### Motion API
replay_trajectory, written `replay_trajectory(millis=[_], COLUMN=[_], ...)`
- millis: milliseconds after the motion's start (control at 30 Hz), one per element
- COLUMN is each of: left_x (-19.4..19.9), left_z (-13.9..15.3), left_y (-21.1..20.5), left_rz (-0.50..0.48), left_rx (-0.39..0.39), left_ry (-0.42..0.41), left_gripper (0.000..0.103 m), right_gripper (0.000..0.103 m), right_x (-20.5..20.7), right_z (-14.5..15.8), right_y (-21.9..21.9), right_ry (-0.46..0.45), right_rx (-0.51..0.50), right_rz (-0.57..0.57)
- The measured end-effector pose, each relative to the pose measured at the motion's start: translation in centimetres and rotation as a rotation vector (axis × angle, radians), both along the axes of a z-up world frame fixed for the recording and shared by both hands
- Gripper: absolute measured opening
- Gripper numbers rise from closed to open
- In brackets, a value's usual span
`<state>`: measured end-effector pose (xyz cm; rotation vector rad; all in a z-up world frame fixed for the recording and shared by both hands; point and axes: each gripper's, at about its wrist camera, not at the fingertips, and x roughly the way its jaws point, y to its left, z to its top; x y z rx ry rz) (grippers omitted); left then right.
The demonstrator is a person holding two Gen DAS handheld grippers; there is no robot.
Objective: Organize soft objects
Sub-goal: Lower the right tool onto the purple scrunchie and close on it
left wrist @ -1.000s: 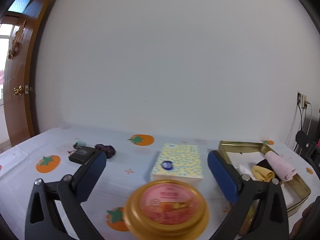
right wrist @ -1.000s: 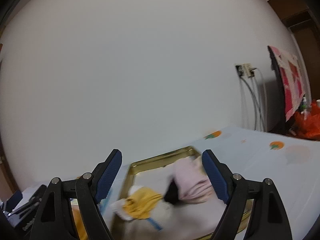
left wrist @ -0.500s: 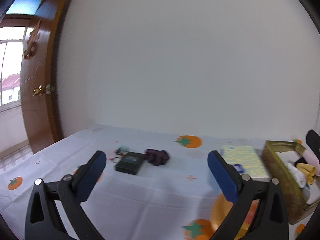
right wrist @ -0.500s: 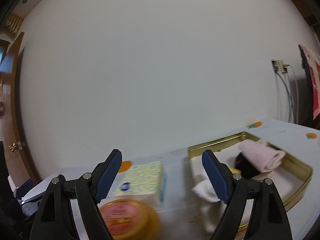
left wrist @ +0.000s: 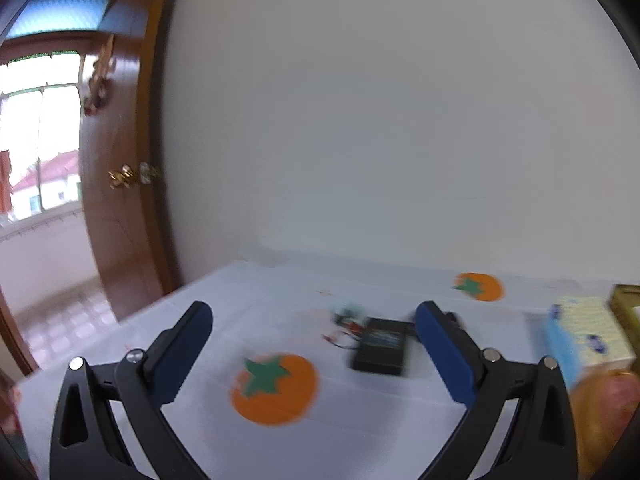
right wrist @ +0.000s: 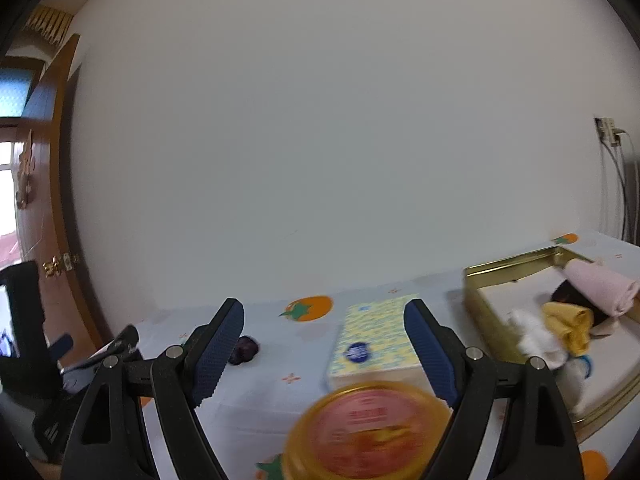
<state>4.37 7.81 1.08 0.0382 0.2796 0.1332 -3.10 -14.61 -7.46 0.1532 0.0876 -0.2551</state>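
Both claws, left (left wrist: 314, 326) and right (right wrist: 324, 322), gape wide, empty. Scrunchie (right wrist: 244, 350) half hidden behind right's finger; one tin (right wrist: 500, 270), four cloths, blurred.

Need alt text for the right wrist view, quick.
Open, empty right gripper points over a tomato-print tablecloth at a tissue pack and round gold lid; at right, a gold tin holds rolled cloths.

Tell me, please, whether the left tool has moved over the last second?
Yes. The left tool has swung left: the door has come further into view, while the gold tin has slid to the right edge.
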Motion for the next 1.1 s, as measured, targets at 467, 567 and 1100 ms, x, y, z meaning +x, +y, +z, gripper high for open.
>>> replay_trajectory(millis=[467, 567, 1100], left_x=[7.9, 8.9, 10.4], left_z=[-1.0, -1.5, -2.3], left_y=[7.6, 7.9, 8.7], left_rz=[0.187, 0.173, 0.173], left_rx=[-0.118, -0.145, -0.183], left_ry=[0.129, 0.174, 0.28], left_gripper=[0.103, 0.103, 0.103], right_gripper=[0.084, 0.078, 0.046], right_x=[12.1, 15.7, 25.1], right_z=[-1.7, -2.7, -6.4], right_y=[6.4, 7.1, 6.1], right_ry=[0.238, 0.35, 0.653], right_rx=[-0.005, 0.012, 0.162], right_rz=[0.099, 0.122, 0.152])
